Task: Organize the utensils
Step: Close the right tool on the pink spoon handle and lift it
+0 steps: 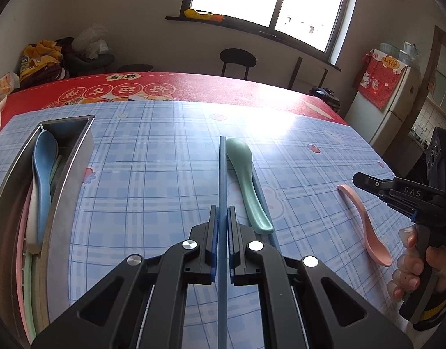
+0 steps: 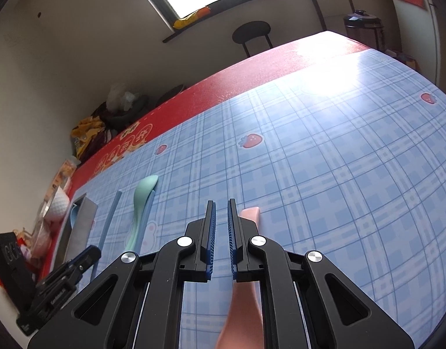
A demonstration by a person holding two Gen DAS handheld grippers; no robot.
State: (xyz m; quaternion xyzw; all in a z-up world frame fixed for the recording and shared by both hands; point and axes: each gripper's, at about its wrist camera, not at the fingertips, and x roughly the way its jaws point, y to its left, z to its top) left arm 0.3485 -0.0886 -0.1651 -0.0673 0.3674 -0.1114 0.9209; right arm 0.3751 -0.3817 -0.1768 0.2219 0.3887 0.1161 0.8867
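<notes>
Left gripper point(image 1: 222, 218) jaws clamped on blue chopstick point(image 1: 222, 171) — long axis straight ahead; metal tray point(image 1: 77, 157) lies left, same axis. Right gripper point(image 2: 221, 212) jaws narrow, empty — pink spoon point(image 2: 243, 314) beneath.

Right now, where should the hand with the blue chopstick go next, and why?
Probably lift it and carry it left to the metal box. The left gripper is shut on the blue chopstick, and the box already holds a blue spoon. The green spoon and pink spoon lie on the table.
</notes>
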